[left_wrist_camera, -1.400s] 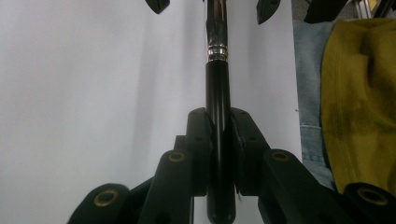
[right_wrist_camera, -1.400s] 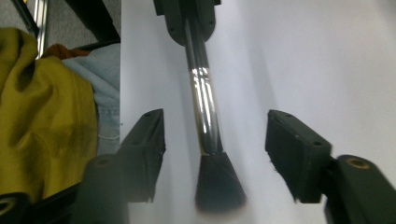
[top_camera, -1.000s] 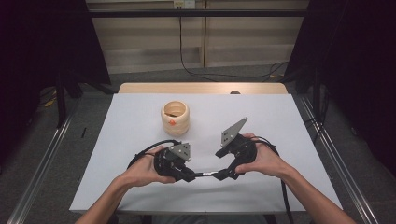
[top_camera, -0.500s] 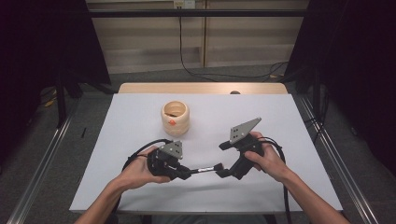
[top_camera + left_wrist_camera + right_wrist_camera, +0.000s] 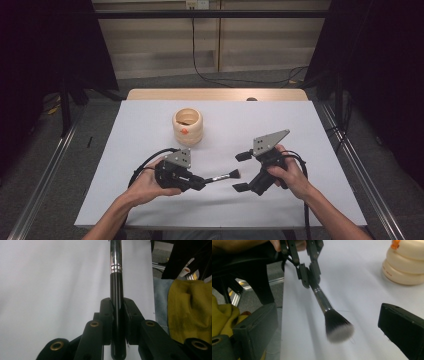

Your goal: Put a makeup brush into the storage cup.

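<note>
Brush (image 5: pixel 222 176) is clamped by the handle in the left gripper (image 5: pixel 197 184), bristles aimed between the empty, wide-spread jaws of the right gripper (image 5: pixel 242 172)

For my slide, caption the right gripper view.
Left tool grips a makeup brush, bristles between the right tool's open jaws.

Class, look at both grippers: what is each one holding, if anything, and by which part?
The left gripper clamps the black-handled makeup brush by its handle end. The right gripper is open, holding nothing; the bristles lie between its jaws.
</note>
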Demonstrator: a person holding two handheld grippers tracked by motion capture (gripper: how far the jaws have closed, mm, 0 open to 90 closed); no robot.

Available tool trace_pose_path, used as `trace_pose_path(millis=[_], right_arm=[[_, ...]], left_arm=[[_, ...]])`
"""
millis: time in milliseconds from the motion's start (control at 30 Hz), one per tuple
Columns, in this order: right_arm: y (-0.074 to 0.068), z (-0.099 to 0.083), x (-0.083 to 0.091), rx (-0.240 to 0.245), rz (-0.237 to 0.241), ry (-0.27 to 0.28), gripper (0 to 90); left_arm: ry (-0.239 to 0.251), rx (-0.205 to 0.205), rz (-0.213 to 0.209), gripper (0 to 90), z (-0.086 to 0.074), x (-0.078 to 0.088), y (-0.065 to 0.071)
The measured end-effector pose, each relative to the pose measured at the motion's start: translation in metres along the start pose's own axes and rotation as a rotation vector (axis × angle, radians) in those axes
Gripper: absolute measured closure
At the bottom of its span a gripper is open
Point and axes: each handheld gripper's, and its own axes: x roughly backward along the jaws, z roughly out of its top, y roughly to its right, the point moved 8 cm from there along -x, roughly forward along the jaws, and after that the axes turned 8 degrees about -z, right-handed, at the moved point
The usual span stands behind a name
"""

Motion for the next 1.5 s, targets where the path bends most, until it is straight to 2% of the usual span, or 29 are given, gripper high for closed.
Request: trace_pose_path(millis=[133, 367, 500, 667, 733, 900, 967, 1033, 1167, 1233, 1500], right_arm=[[-0.003, 0.002, 0.001, 0.0, 0.025, 0.04, 2.6], [-0.004, 0.007, 0.004, 0.003, 0.002, 0.088, 8.7], [-0.006, 0.009, 0.008, 0.006, 0.024, 0.123, 10.4], [-0.007, 0.011, 0.013, 0.01, 0.006, 0.158, 14.3], [-0.006, 0.01, 0.014, 0.007, -0.008, 0.162, 15.3], [-0.005, 0.01, 0.013, -0.021, 0.002, 0.158, 18.2], [-0.005, 0.01, 0.012, -0.018, -0.004, 0.156, 18.3], [-0.005, 0.011, 0.011, -0.017, -0.004, 0.157, 20.1], [-0.003, 0.012, 0.012, -0.014, -0.018, 0.17, 26.1], [-0.003, 0.012, 0.011, -0.019, -0.009, 0.171, 28.2], [-0.006, 0.011, 0.008, -0.018, 0.04, 0.158, 50.2]], left_arm=[[0.026, -0.011, -0.002, 79.4, 0.004, 0.0, 0.004], [0.08, -0.03, -0.001, 79.4, 0.01, 0.004, 0.01], [0.1, -0.036, 0.008, 79.4, 0.012, 0.006, 0.01], [0.129, -0.039, 0.013, 79.4, 0.015, 0.008, 0.011], [0.138, -0.036, 0.007, 79.4, 0.016, 0.009, 0.012], [0.151, -0.036, 0.009, 79.4, 0.017, 0.009, 0.012], [0.145, -0.042, 0.01, 79.4, 0.017, 0.011, 0.012], [0.159, -0.038, 0.01, 79.4, 0.018, 0.013, 0.012], [0.167, -0.04, 0.013, 79.4, 0.019, 0.015, 0.012], [0.167, -0.044, 0.013, 79.4, 0.02, 0.014, 0.013], [0.163, -0.052, 0.0, 79.4, 0.022, 0.013, 0.014]])
